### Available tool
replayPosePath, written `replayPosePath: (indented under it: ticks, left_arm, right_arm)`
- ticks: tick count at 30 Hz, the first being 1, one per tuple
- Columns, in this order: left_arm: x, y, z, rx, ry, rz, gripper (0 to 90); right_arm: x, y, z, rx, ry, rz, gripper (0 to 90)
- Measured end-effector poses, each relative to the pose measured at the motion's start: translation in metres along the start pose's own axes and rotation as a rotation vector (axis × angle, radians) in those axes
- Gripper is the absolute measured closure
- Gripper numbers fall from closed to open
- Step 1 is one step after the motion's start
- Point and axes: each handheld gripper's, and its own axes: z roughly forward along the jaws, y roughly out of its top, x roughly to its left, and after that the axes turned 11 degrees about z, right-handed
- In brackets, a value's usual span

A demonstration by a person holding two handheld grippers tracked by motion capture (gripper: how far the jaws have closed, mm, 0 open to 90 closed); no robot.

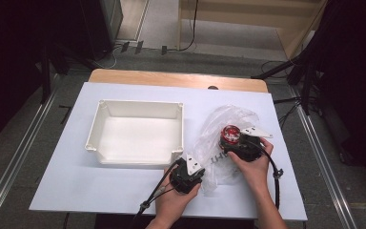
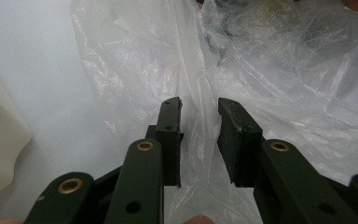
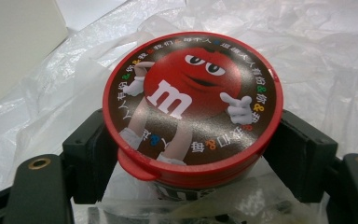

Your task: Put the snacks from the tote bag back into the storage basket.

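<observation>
Taking the candy tub (image 3: 192, 105) out of the plastic bag (image 1: 226, 136), judged from the pose. Right gripper (image 1: 240, 141) clamped on the tub sides, above the bag, right of the white tray (image 1: 138, 131). Left gripper (image 2: 199, 122) narrowly parted around a bag fold, not pinching. Next: pin the bag, lift the tub free, toward the tray probably.

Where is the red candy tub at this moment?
In the high view the red candy tub sits right of the white tray, over the clear plastic bag, clamped between the right tongs.
</observation>
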Motion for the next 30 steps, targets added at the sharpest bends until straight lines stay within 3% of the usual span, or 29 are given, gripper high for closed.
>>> replayPosePath:
  ticks: [6, 11, 14, 26, 30]
  left_arm:
    - [0.000, 0.000, 0.000, 0.000, 0.000, 0.001, 71.0]
    - [0.000, 0.000, 0.000, 0.000, 0.000, 0.000, 71.0]
    - [0.000, 0.000, 0.000, 0.001, -0.002, -0.005, 71.0]
    - [0.001, 0.000, -0.001, -0.011, -0.003, -0.010, 70.3]
    - [0.000, -0.001, -0.002, -0.030, -0.016, 0.003, 65.5]
  right_arm:
    - [0.000, 0.000, 0.001, 0.001, 0.001, 0.006, 24.1]
    - [0.002, 0.000, -0.002, -0.024, -0.023, -0.018, 26.1]
    - [0.001, 0.002, -0.004, -0.025, 0.007, 0.000, 26.3]
    - [0.011, 0.014, -0.033, -0.080, 0.045, -0.055, 26.3]
    - [0.013, 0.017, -0.045, -0.091, 0.062, -0.055, 26.3]
